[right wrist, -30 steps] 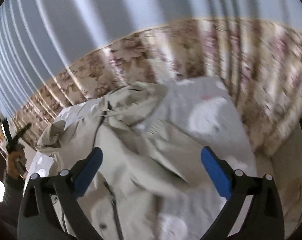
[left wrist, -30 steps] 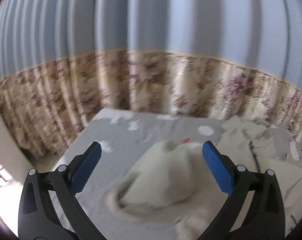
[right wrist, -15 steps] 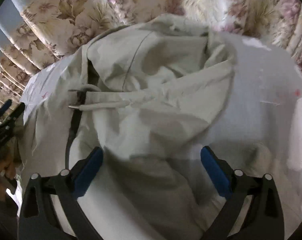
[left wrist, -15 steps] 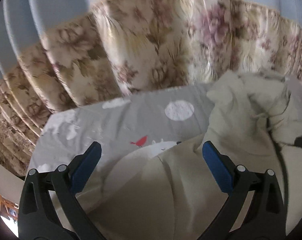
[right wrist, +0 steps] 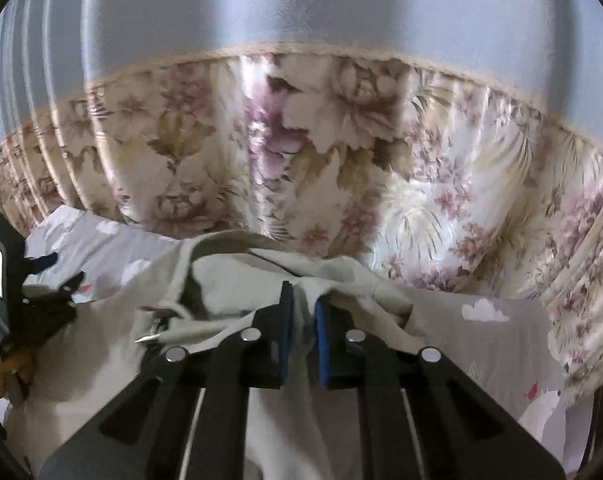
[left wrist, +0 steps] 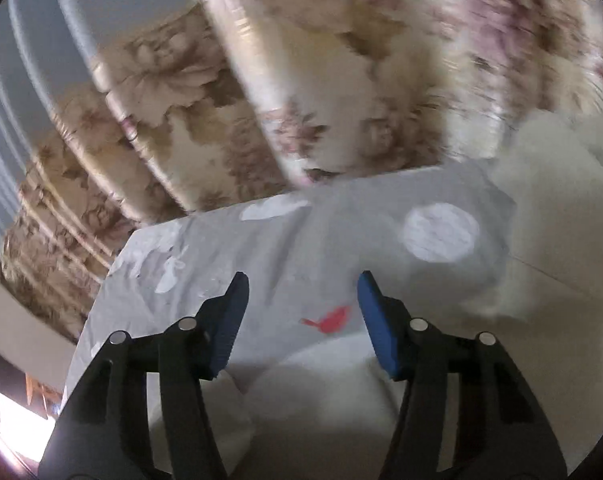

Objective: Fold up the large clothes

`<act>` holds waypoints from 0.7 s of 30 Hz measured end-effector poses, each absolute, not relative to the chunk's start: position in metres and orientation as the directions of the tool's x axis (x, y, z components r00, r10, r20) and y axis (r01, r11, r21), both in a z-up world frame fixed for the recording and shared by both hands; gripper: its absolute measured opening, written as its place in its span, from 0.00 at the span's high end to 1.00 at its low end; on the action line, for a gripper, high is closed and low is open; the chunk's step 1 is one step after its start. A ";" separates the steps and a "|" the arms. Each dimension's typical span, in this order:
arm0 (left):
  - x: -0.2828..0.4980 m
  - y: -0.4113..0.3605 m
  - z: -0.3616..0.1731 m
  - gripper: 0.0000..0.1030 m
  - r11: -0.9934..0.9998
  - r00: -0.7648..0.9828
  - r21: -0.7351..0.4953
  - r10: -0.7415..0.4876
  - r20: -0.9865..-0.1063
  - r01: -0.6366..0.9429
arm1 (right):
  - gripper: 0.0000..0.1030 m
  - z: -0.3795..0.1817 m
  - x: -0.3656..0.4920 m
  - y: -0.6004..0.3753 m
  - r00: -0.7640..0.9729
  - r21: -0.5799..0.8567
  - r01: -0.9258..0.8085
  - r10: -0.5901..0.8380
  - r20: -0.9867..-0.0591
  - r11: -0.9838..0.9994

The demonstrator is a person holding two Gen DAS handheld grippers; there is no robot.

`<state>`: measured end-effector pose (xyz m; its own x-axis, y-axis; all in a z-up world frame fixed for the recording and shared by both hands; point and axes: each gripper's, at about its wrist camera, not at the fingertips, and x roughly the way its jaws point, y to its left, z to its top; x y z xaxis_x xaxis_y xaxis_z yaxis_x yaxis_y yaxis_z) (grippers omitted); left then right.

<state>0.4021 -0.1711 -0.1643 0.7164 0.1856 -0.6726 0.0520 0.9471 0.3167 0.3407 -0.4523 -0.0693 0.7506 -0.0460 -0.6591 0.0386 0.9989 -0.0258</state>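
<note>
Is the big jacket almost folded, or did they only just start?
Only just started. Nothing looks folded: the cream jacket lies rumpled on the grey sheet, its drawstring loose. In hand: the right tool is pinched shut on a bunch of the jacket's cloth, while the left tool is open over the sheet, gripping nothing. Spreading it flat and every fold are left.
</note>
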 end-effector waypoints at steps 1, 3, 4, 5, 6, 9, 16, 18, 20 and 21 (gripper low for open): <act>0.403 -0.165 -0.160 0.45 0.961 0.706 0.270 0.151 -0.692 0.059 | 0.85 -0.073 0.344 -0.456 0.723 -0.002 0.040 -0.030 -0.690 0.999; 0.391 -0.151 -0.143 0.32 0.981 0.724 0.178 0.067 -0.686 0.077 | 0.42 -0.074 0.334 -0.463 0.690 0.071 0.032 0.029 -0.723 0.997; 0.381 -0.147 -0.134 0.20 0.982 0.741 0.165 0.039 -0.670 0.097 | 0.17 -0.072 0.322 -0.466 0.693 0.090 0.030 0.044 -0.720 0.996; 0.366 -0.142 -0.121 0.18 0.979 0.766 0.158 0.002 -0.643 0.130 | 0.18 -0.064 0.303 -0.470 0.707 0.118 0.003 0.081 -0.703 0.993; 0.349 -0.136 -0.109 0.15 0.976 0.789 0.161 -0.016 -0.614 0.146 | 0.18 -0.056 0.285 -0.472 0.717 0.128 -0.009 0.096 -0.691 0.992; 0.297 -0.115 -0.078 0.09 0.974 0.813 0.112 -0.099 -0.573 0.197 | 0.18 -0.030 0.222 -0.491 0.753 0.122 0.006 0.076 -0.653 0.993; 0.195 -0.073 -0.065 0.07 0.970 0.829 0.051 -0.176 -0.530 0.239 | 0.16 -0.009 0.104 -0.581 0.751 -0.051 0.223 -0.204 -0.627 0.974; 0.175 -0.056 -0.071 0.07 0.977 0.828 0.029 -0.165 -0.536 0.213 | 0.16 -0.023 0.076 -0.617 0.692 -0.051 0.349 -0.293 -0.660 0.936; 0.166 -0.034 -0.077 0.07 0.985 0.827 0.011 -0.137 -0.545 0.170 | 0.15 -0.030 0.050 -0.632 0.697 0.013 0.390 -0.286 -0.657 0.921; 0.166 -0.025 -0.080 0.07 0.989 0.827 -0.001 -0.124 -0.548 0.148 | 0.15 -0.032 0.040 -0.633 0.712 0.047 0.382 -0.262 -0.651 0.923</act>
<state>0.1657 -0.0247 -0.0804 0.8269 -0.1241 -0.5484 0.1480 0.9890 -0.0007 0.0399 -0.6331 -0.0316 0.7123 -0.2618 -0.6512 0.3825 0.9227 0.0475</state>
